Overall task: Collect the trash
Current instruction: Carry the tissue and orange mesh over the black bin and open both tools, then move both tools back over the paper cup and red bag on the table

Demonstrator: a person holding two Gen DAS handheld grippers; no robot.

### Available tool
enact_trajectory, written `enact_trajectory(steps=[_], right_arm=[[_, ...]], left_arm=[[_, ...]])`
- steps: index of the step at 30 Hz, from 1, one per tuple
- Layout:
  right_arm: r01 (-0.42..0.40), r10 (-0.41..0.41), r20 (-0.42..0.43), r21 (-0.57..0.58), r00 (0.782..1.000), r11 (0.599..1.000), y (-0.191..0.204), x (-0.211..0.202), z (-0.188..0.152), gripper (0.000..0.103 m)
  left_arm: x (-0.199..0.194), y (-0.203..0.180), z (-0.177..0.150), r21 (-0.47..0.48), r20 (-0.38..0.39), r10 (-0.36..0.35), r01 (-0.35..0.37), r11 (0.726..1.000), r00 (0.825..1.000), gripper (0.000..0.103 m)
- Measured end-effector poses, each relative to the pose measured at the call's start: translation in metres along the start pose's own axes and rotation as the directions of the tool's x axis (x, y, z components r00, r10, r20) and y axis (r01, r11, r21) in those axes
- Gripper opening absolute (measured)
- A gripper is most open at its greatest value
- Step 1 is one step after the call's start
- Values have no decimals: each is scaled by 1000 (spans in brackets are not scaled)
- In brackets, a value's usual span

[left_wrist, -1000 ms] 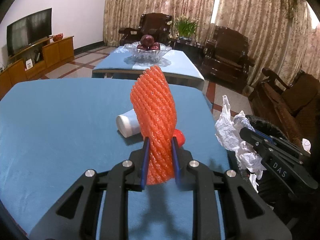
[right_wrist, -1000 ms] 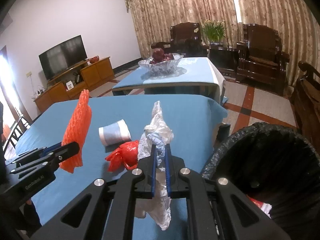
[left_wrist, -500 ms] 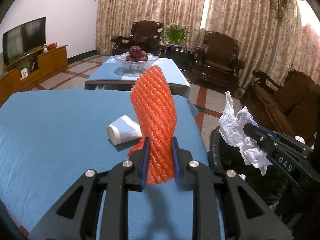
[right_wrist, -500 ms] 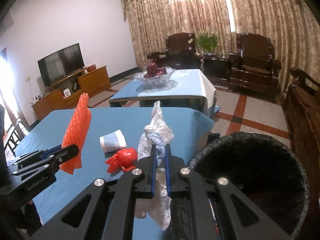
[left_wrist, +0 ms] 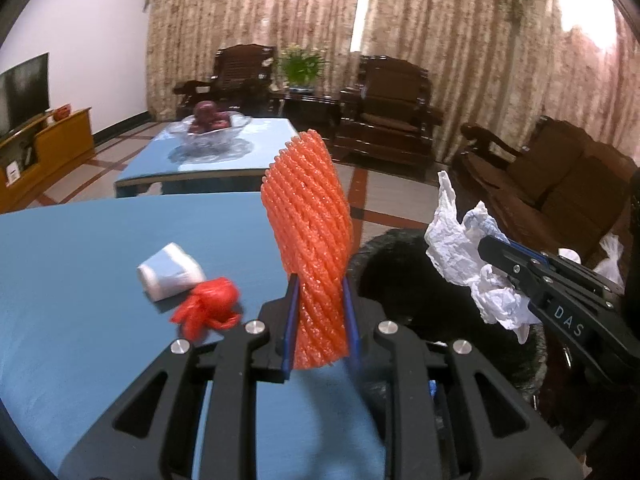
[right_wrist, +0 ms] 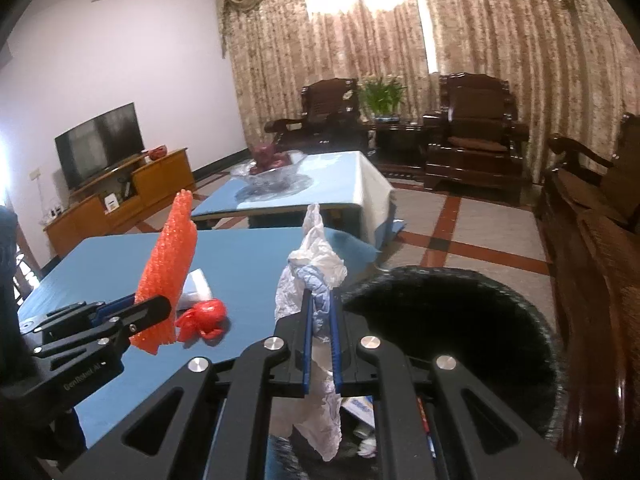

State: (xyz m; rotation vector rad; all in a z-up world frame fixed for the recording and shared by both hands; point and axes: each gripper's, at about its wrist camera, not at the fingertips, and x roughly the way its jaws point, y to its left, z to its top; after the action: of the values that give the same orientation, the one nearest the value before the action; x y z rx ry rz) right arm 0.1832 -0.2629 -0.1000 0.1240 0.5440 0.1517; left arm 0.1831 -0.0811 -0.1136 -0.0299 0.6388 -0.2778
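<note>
While pinched upright, ribbed orange foam net (left_wrist: 308, 240), crumpled white tissue (right_wrist: 316, 264)

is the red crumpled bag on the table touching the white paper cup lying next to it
Cannot tell. In the left wrist view the red crumpled bag overlaps the white paper cup; in the right wrist view the orange foam net hides their meeting.

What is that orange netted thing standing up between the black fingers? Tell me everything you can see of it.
The orange foam net sleeve is a soft-looking mesh tube of criss-crossed strands, the kind wrapped around fruit. It stands nearly upright, slightly twisted, with a ragged open top. The left gripper pinches its lower part between two blue-lined fingers, and its bottom end pokes out below them. It is held in the air above the blue table, near the edge beside the black-lined trash bin. Nothing else touches it.
</note>
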Motion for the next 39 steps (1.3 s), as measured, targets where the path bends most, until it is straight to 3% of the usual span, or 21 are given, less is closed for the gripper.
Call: enact_trajectory(steps=[12, 20, 23, 26, 27, 32, 34, 39], right_arm=[[130, -131, 2, 75, 991, 989, -78, -19, -11, 8], [201, -200, -28, 98, 979, 975, -113, -17, -22, 8], [220, -217, -42, 99, 975, 970, -120, -13, -26, 11], [233, -228, -60, 99, 972, 967, -123, -9, -30, 13], [240, -234, -69, 99, 970, 966, -125, -7, -31, 17], [281, -276, -61, 95, 959, 955, -124, -8, -35, 81], [292, -288, -53, 88, 956, 952, -120, -9, -35, 92], [255, -253, -30, 92, 967, 963, -108, -9, -30, 97]], left_arm=[[41, -67, 3, 88, -36, -128, 130, 988, 991, 20], [70, -96, -1, 112, -67, -174, 181, 977, 982, 20], [80, -98, -2, 105, -87, -190, 199, 974, 978, 28], [84, -96, -5, 90, -95, -206, 214, 973, 974, 48], [84, -95, -6, 90, -92, -205, 213, 973, 974, 56], [78, -86, -5, 76, -70, -196, 201, 977, 978, 85], [75, -80, -4, 67, -58, -190, 193, 979, 980, 87], [61, -59, -1, 54, -27, -152, 153, 987, 988, 89]])
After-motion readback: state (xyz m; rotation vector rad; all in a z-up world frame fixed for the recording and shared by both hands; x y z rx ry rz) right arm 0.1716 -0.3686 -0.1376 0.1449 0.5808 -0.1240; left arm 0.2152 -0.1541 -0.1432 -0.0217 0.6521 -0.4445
